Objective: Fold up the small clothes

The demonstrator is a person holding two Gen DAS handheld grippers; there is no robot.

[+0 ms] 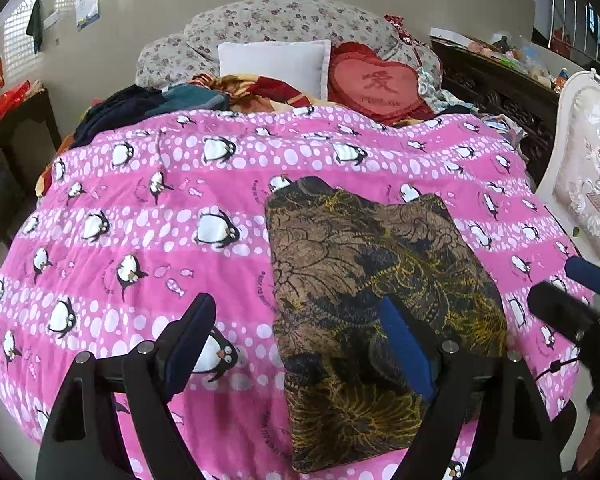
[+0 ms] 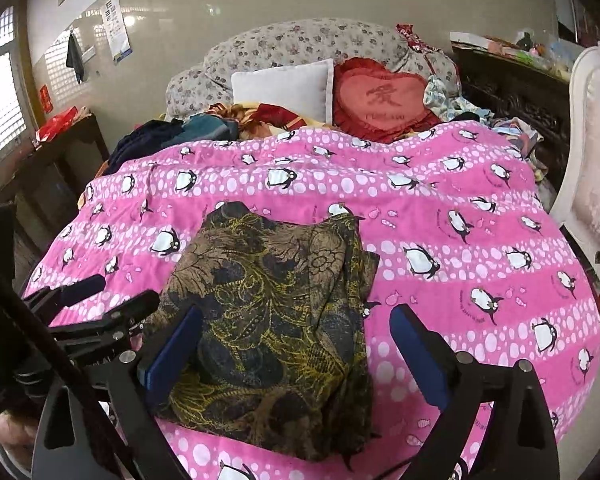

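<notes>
Garment, folded on penguin quilt, bears no legible label; both hand-held grippers seem released.

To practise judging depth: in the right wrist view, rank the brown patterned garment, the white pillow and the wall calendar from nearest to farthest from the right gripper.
1. Brown patterned garment: folded on the pink quilt, just ahead of the right gripper.
2. White pillow: at the bed's head.
3. Wall calendar: on the far wall, upper left.
</notes>
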